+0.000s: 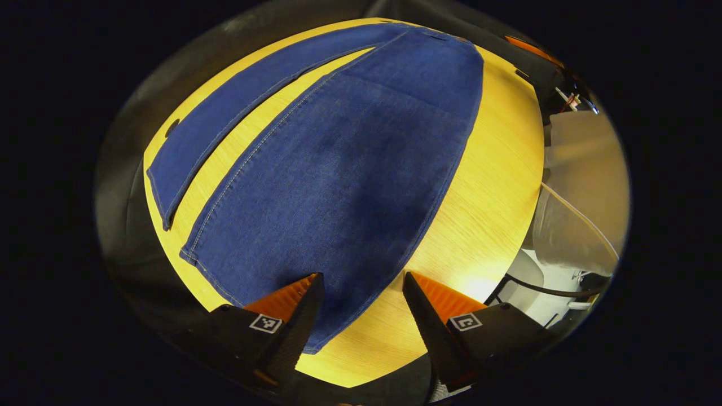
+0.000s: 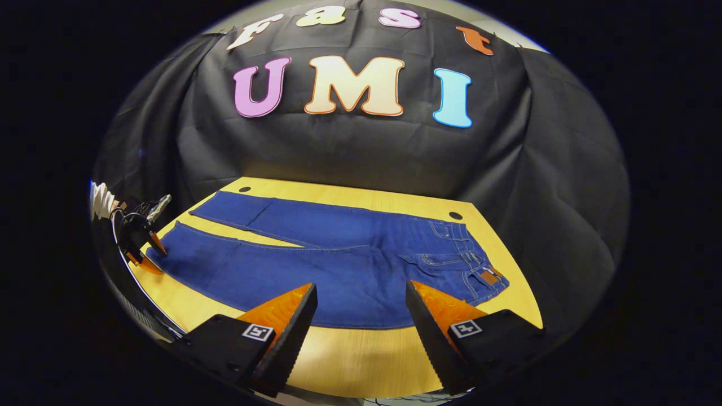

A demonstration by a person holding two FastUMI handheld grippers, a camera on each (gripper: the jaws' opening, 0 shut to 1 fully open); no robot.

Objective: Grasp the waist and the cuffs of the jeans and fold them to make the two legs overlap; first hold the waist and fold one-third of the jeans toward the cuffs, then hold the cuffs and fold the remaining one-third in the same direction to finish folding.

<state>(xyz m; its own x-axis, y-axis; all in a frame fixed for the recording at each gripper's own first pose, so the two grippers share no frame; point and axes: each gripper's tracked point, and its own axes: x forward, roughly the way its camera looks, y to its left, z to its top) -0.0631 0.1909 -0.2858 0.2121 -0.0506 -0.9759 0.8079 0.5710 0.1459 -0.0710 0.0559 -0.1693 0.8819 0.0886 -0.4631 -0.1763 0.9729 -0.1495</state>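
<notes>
- The jeans (image 2: 338,259) lie flat on the counter (image 2: 361,361), legs apart, waist off to the right in the right gripper view.
- Left hand-held gripper (image 1: 361,293) hovers spread wide over a cuff.
- Right hand-held gripper (image 2: 361,307) is spread too, gripping nothing.

- Table (image 2: 361,361): yellow wood-grain top, two small dark holes near its far corners.
- Wall (image 2: 350,152): black cloth, draped in folds behind and to both sides of the table.
- Light: bright glare on the tabletop (image 1: 479,282) near its edge.
- Floor (image 1: 541,304): pale, beyond the table edge, crossed by a dark cable (image 1: 536,287).
</notes>
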